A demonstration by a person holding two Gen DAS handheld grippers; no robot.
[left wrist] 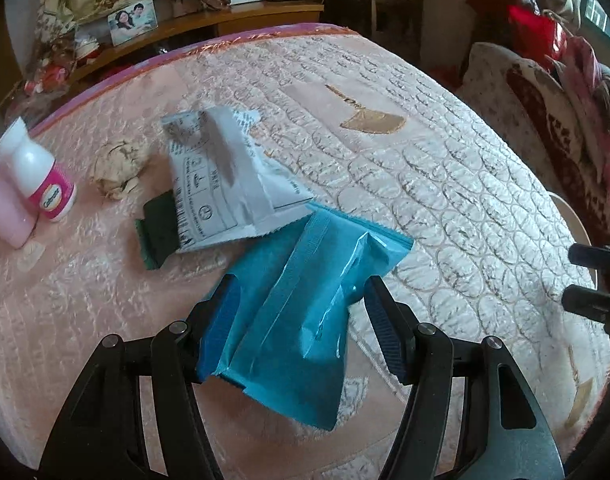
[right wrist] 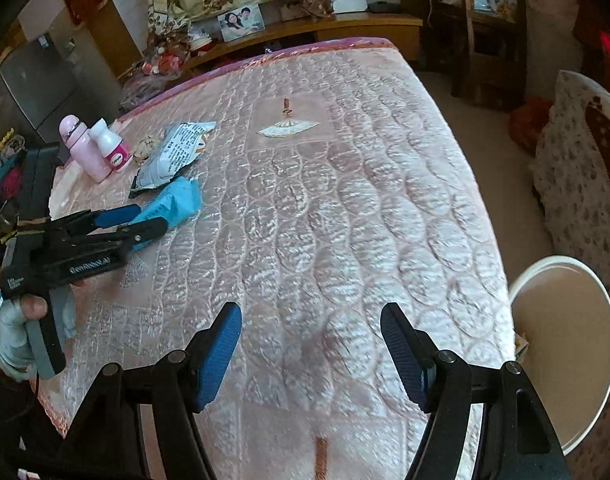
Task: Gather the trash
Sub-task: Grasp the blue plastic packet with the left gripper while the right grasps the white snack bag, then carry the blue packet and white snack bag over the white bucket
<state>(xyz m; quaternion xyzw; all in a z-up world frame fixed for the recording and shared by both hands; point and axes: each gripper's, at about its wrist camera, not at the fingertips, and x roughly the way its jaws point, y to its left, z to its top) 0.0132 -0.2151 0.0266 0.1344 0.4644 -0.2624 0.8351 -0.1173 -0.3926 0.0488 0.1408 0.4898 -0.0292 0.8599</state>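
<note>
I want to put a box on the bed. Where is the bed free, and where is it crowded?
The quilted mattress is bare from the fan emblem down to the right gripper, and right to the edge by the white bucket. The left corner is crowded: pink bottle, white pill bottle, crumpled paper, white wrapper, blue packet.

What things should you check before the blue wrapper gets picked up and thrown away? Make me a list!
1. Blue wrapper sits between the left gripper fingers: ok.
2. Jaws closed tight on it: cannot tell; the fingers flank it, contact unclear.
3. Grey wrapper free of the blue one: not ok, their edges overlap.
4. Right gripper open and holding nothing: ok.
5. White bucket beside the bed and open on top: ok.
6. Pink bottle clear of the left gripper: ok.
</note>
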